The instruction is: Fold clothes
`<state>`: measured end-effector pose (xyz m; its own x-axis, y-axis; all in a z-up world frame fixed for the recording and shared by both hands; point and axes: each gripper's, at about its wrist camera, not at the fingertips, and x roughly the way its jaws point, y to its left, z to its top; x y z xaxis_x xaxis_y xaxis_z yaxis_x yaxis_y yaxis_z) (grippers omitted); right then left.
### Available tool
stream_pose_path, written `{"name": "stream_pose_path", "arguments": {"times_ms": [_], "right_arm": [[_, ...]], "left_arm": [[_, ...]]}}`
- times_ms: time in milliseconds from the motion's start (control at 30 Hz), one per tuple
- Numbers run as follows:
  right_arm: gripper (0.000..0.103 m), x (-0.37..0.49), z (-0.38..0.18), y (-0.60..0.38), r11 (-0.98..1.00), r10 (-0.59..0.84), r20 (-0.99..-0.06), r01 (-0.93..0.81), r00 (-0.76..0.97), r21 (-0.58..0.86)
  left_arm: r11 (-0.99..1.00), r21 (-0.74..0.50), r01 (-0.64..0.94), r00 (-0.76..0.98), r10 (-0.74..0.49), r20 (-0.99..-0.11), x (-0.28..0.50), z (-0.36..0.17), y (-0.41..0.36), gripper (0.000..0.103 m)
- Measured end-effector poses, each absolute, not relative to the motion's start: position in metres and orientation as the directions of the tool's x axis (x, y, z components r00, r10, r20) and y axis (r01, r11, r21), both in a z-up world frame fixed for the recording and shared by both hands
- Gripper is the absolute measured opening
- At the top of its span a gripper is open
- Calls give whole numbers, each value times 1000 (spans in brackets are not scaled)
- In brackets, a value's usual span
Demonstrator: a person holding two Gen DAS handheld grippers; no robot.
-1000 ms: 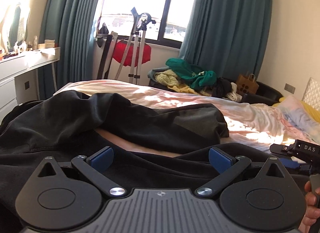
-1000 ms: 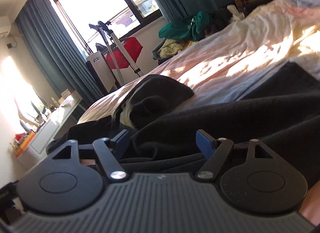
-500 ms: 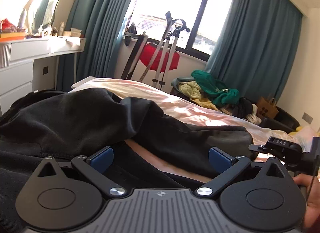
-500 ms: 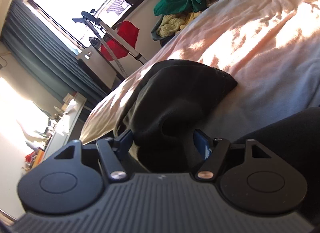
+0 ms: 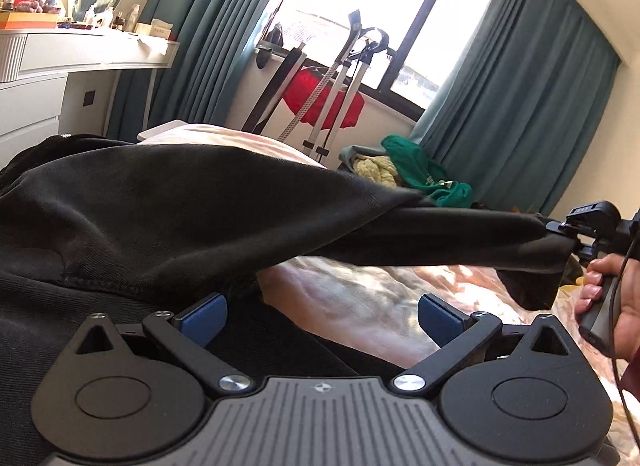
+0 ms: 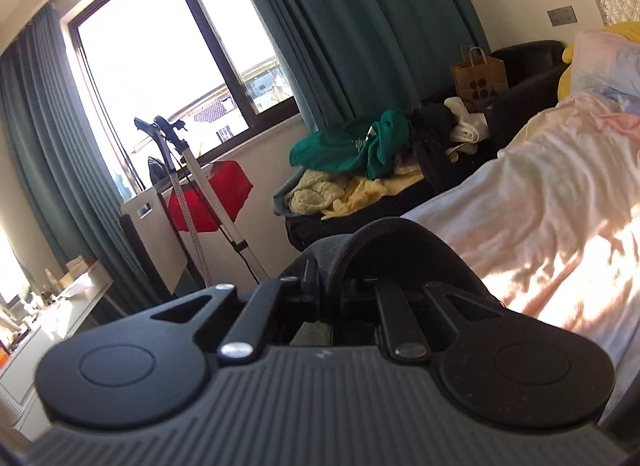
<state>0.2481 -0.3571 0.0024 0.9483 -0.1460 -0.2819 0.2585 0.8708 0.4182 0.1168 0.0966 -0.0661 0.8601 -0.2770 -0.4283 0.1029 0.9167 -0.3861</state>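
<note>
Bed (image 6: 552, 193); garment's (image 5: 168, 205) far edge probably tool-hidden (image 6: 332, 286).

Sunlit bedroom: teal curtains (image 6: 352, 21) flank a bright window (image 6: 160, 77).

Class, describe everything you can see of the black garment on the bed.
The black garment is a soft, matte woven cloth with a stitched seam. Most of it lies crumpled on the pink sheet. One end is lifted clear and pulled taut, pinched in the shut right gripper. The left gripper hangs open just over it, holding nothing.
</note>
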Motion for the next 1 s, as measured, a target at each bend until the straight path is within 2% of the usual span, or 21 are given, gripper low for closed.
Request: {"name": "stream_pose_path", "arguments": {"times_ms": [67,167,233,333,467,533,600,667,833,1000], "right_arm": [[12,235,-7,-362,899,-151,-301,257,942,354],[12,210,-54,-373,902,-128,-423,283,897,326],[14,195,-94,-383,872,-88,-527,321,846,369],[20,165,-126,-396,799,-40,-574,371,818,474],[22,137,-103,-393,799,-59,-547,368,835,475],[30,125,-85,-393,803,-55,-549,364,834,472],[54,104,-73,-393,801,-31,-534,341,845,492],[69,79,-68,-392,805,-19,-512,317,859,501],[70,32,-74,-388,797,-12,-492,305,871,521],[70,43,-81,-392,776,-21,-525,345,851,528]], "left_arm": [[921,-371,123,856,-287,-429,116,-66,93,103],[928,-346,137,849,-290,-441,116,-68,84,103],[933,-330,146,844,-291,-450,116,-70,78,103],[939,-305,160,837,-293,-463,116,-72,70,103],[946,-272,178,826,-294,-480,116,-76,58,103],[949,-248,194,826,-295,-480,113,-77,51,103],[952,-223,211,827,-295,-479,109,-79,44,103],[954,-198,227,827,-296,-478,106,-81,37,103],[967,-124,221,837,-253,-485,99,-87,20,103],[979,-10,202,849,-180,-496,93,-94,6,103]]}}
